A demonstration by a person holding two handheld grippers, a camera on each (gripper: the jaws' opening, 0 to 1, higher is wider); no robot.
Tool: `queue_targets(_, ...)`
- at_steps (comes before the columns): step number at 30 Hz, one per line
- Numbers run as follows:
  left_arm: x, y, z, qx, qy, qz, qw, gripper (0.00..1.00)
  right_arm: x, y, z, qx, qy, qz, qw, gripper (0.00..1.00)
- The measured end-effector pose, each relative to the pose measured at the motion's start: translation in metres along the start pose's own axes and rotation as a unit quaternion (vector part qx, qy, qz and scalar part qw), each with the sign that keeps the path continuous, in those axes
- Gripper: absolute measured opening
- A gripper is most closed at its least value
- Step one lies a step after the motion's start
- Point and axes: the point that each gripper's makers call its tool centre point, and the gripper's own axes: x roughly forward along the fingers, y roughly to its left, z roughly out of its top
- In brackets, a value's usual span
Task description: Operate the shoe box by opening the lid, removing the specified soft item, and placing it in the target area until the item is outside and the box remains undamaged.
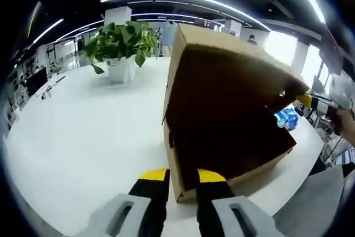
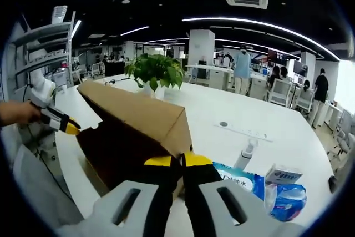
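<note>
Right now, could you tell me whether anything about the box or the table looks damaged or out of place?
Nothing looks damaged. The cardboard shoe box sits on the white table with its lid raised and no visible tears. Blue packets lie beside it, not spilled.

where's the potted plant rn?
The potted plant stands on the white table, upper left in the left gripper view, beyond and left of the cardboard box. In the right gripper view it sits just behind the box's raised lid.

Potted plant [image 1: 123,45] on white table [image 1: 83,131], blue packets [image 2: 288,198], office chairs [image 2: 280,91]
</note>
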Motion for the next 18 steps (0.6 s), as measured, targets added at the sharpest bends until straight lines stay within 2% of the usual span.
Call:
queue_targets(6,-0.008,-0.002,0.013,0.014,-0.019,-0.001,0.9997,0.21,-0.005,0.006,-0.012,-0.007,0.009,0.007,0.9999,0.05)
queue_targets(18,-0.013,-0.009,0.019,0.060,-0.034,-0.013,0.9976,0.28,-0.010,0.021,-0.033,-0.032,0.017,0.027,0.9990,0.11)
